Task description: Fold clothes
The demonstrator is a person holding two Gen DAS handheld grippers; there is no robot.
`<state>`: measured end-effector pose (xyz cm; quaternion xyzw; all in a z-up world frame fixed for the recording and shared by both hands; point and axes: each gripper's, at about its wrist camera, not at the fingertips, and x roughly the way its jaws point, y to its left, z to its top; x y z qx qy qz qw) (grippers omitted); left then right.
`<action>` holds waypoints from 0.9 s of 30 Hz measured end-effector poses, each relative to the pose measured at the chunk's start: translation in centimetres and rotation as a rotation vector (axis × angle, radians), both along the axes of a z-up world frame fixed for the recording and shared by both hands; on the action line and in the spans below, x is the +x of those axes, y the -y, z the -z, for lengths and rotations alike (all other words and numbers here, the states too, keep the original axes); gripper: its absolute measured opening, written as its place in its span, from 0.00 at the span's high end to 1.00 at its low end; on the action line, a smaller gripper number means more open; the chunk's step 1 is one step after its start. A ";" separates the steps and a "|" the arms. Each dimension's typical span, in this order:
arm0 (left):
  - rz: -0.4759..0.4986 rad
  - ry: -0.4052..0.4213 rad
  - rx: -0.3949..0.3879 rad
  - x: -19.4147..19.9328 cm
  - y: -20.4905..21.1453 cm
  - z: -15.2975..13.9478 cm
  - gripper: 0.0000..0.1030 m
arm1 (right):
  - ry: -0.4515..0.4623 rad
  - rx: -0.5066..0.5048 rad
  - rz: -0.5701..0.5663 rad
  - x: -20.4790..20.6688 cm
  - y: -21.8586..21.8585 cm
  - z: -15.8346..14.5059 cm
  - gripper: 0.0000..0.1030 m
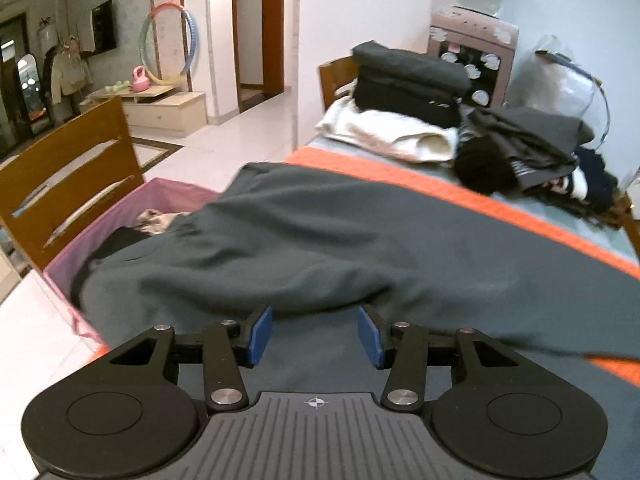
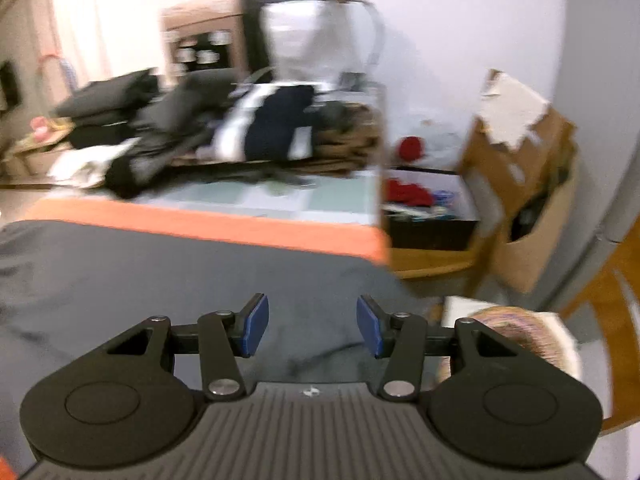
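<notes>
Table (image 1: pixel 472 194), covered by an orange cloth with a bare glass strip at the far side. On it lies the dark grey garment (image 1: pixel 320 240), spread broadly over the near part of the cloth; its left end drapes over the table edge into a pink fabric bin (image 1: pixel 168 200) that stands beside a wooden chair (image 1: pixel 68 176). At the far end of the table, a stack of folded clothes (image 1: pixel 404 80), black pieces upon a cream one, and next to it a loose heap of dark clothes (image 1: pixel 520 148). A water dispenser (image 1: pixel 472 40) stands against the wall behind.

Left gripper (image 1: pixel 316 332), pitched downward over the near edge of the garment; jaws parted, blue pads (image 1: pixel 260 334) clear of the fabric, nothing pinched between them. Right gripper (image 2: pixel 312 326), likewise pitched downward above the right part of the same garment (image 2: pixel 160 272); jaws parted, blue pads (image 2: pixel 254 326) gripping nothing, the cloth lying below them. The right view is blurred. To its right, off the table, cardboard boxes (image 2: pixel 520 184) stand on the floor.
</notes>
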<state>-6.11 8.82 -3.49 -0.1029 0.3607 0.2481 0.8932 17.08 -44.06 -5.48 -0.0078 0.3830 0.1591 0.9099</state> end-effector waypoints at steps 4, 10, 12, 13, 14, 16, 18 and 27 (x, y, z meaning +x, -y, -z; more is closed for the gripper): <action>0.032 -0.018 0.036 -2.1 -2.8 0.5 0.49 | -0.008 0.029 -0.066 -3.8 -4.5 -0.4 0.46; 0.109 -0.029 0.094 -4.1 -8.3 1.1 0.47 | -0.027 0.078 -0.143 -9.2 -12.3 -0.1 0.46; 0.144 -0.028 0.114 -4.7 -10.3 1.3 0.45 | -0.035 0.082 -0.177 -11.1 -15.4 0.4 0.46; 0.169 -0.029 0.125 -4.9 -11.3 1.4 0.45 | -0.037 0.078 -0.193 -12.1 -17.0 0.6 0.46; 0.193 -0.031 0.136 -5.2 -12.3 1.5 0.44 | -0.039 0.075 -0.210 -13.0 -18.6 0.9 0.46; 0.242 -0.031 0.149 -5.6 -14.0 1.8 0.44 | -0.049 0.080 -0.238 -15.0 -21.7 1.1 0.46; 0.291 -0.031 0.160 -6.0 -15.7 2.3 0.43 | -0.055 0.082 -0.276 -17.0 -25.1 1.4 0.46; 0.465 -0.033 0.252 -7.6 -21.0 3.9 0.43 | -0.079 0.080 -0.484 -24.1 -37.7 2.8 0.46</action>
